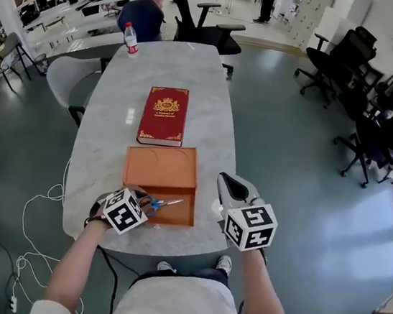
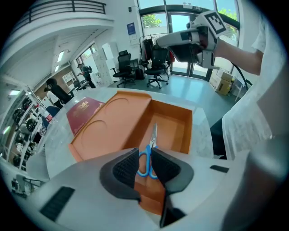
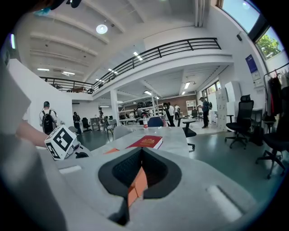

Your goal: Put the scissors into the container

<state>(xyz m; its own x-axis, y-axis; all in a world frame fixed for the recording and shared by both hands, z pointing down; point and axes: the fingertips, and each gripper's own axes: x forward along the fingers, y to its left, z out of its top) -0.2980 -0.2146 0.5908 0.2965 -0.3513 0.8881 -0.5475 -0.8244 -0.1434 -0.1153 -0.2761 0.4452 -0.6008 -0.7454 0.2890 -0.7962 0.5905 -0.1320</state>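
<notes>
Left gripper view first: where are the scissors (image 2: 152,137)?

Blue handles pinched between the jaws of the left gripper (image 2: 144,155), blades pointing ahead over the open tray of the orange container (image 2: 187,131). The tips may be touching its floor; I can't tell from this angle.

And the container itself?

At the near edge of the tabletop (image 1: 115,119), its lid lying flat on the far side. A red book (image 1: 164,115) lies beyond it, mid-table.

How should the release go?

Lower until the blades lie flat on the tray floor, handles inside the near wall, then part the jaws gently so nothing tips over the rim.

The other one?

The right gripper (image 1: 229,183) hovers just off the container's right side, jaws together on nothing. I'd leave it there, clear of the drop.
</notes>
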